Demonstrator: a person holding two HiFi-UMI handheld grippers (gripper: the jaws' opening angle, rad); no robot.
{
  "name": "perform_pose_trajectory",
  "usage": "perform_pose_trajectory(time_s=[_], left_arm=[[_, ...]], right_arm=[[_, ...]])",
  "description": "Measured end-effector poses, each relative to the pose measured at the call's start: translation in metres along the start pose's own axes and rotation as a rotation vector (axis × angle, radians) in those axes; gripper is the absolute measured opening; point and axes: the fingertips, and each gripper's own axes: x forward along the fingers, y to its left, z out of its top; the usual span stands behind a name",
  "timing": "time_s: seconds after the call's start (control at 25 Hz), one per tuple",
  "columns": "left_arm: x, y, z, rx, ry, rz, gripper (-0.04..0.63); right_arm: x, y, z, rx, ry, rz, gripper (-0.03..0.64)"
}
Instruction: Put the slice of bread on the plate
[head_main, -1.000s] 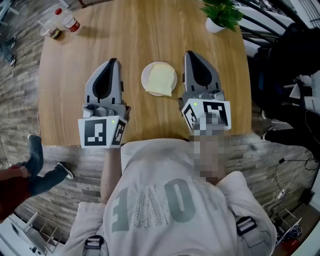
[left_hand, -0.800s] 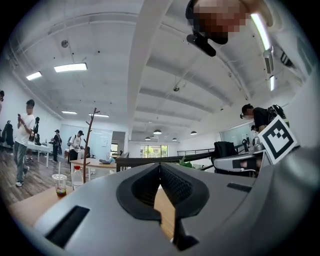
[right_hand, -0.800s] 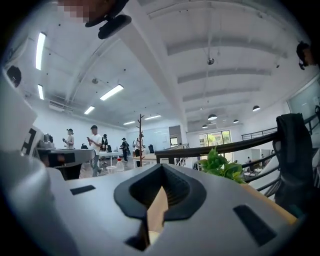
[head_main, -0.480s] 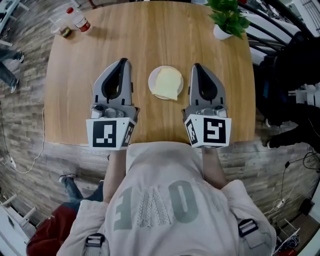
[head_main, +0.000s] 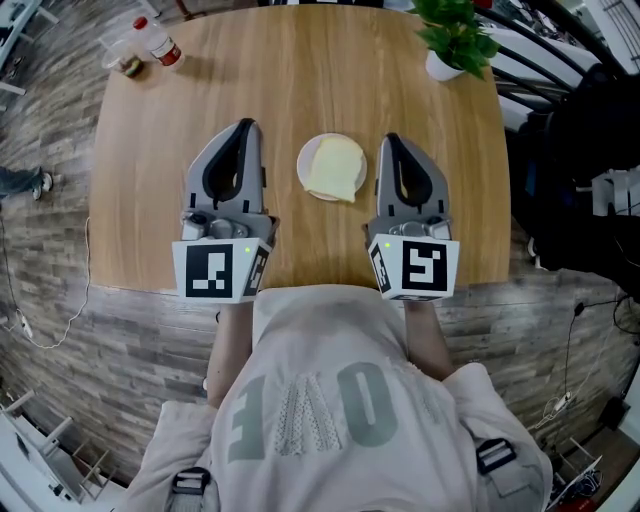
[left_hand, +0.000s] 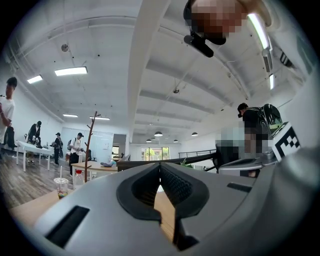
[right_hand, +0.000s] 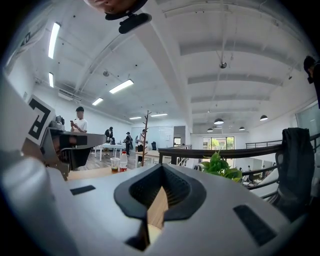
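A pale slice of bread (head_main: 337, 168) lies on a small white plate (head_main: 302, 166) in the middle of the round wooden table (head_main: 300, 70). My left gripper (head_main: 248, 125) rests just left of the plate, shut and empty. Just right of the plate sits my right gripper (head_main: 390, 138), also shut with nothing in it. Neither touches the bread or the plate. In the left gripper view the gripper (left_hand: 160, 167) has its jaws together, pointing level across the table. The right gripper view shows that gripper (right_hand: 162, 172) the same way.
A potted plant (head_main: 455, 35) stands at the table's far right, and a bottle (head_main: 160, 42) and a cup (head_main: 125, 60) at the far left. The table's near edge runs under my hands. Dark bags and chairs (head_main: 575, 130) crowd the floor on the right.
Both grippers stay beside the plate, still shut. The head view has shifted slightly, and a passer-by on the floor at the left has walked off.
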Motion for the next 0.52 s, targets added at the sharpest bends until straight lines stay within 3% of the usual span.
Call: perform_pose_trajectory(time_s=[0.52], left_arm=[[-0.0037,0.0058,-0.0023,-0.006,0.006,0.01,0.008]], right_arm=[[0.0017,0.0075,-0.007,-0.019,0.026,0.011,0.017]])
